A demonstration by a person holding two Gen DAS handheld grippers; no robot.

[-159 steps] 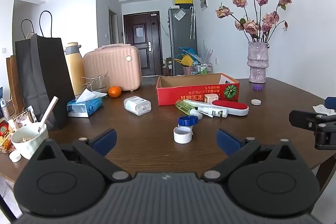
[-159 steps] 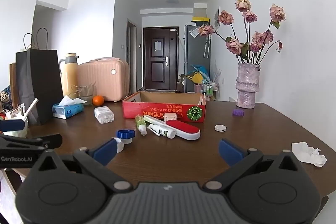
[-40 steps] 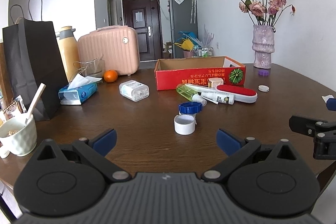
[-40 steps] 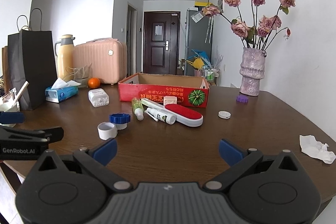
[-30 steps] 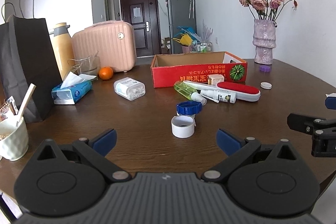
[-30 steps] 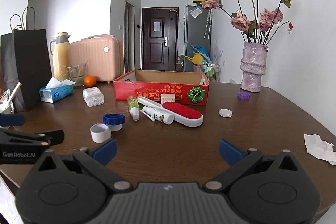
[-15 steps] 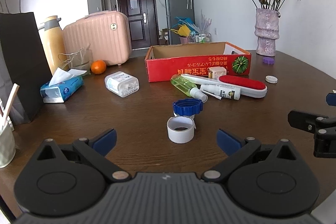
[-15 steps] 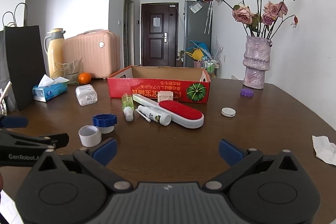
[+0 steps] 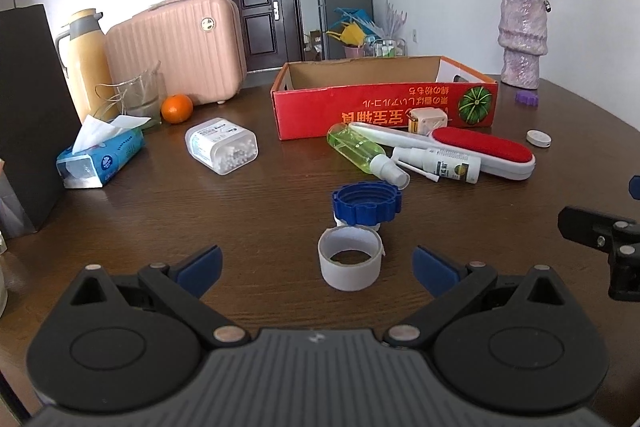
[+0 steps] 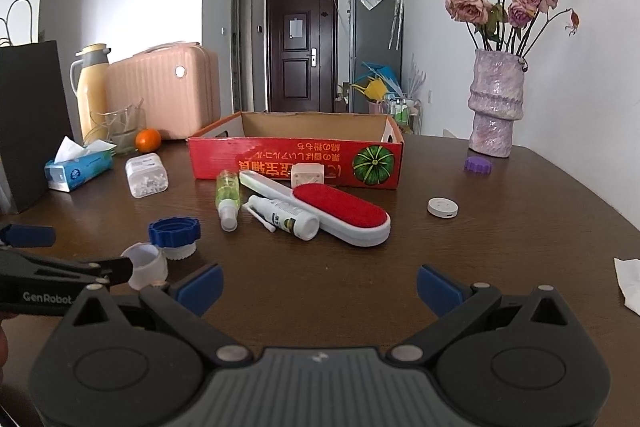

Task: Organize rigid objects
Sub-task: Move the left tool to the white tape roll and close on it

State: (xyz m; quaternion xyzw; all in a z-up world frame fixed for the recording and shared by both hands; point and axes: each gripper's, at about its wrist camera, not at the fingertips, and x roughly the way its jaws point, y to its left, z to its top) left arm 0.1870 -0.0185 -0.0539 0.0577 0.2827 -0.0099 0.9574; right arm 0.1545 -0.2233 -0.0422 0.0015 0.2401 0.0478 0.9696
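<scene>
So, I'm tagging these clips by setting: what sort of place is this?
Most likely a lived-in flat: a wooden dining table with a vase of dried roses, and a hallway behind leading to a front door and a fridge.

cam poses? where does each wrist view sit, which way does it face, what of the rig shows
Left wrist: low over the near table edge, facing the white tape roll between its open fingers; right gripper's tip at right edge.
Right wrist: further right, facing the lint brush and red box; own fingers open, left gripper at left.
Shared: roll, blue cap, box.
</scene>
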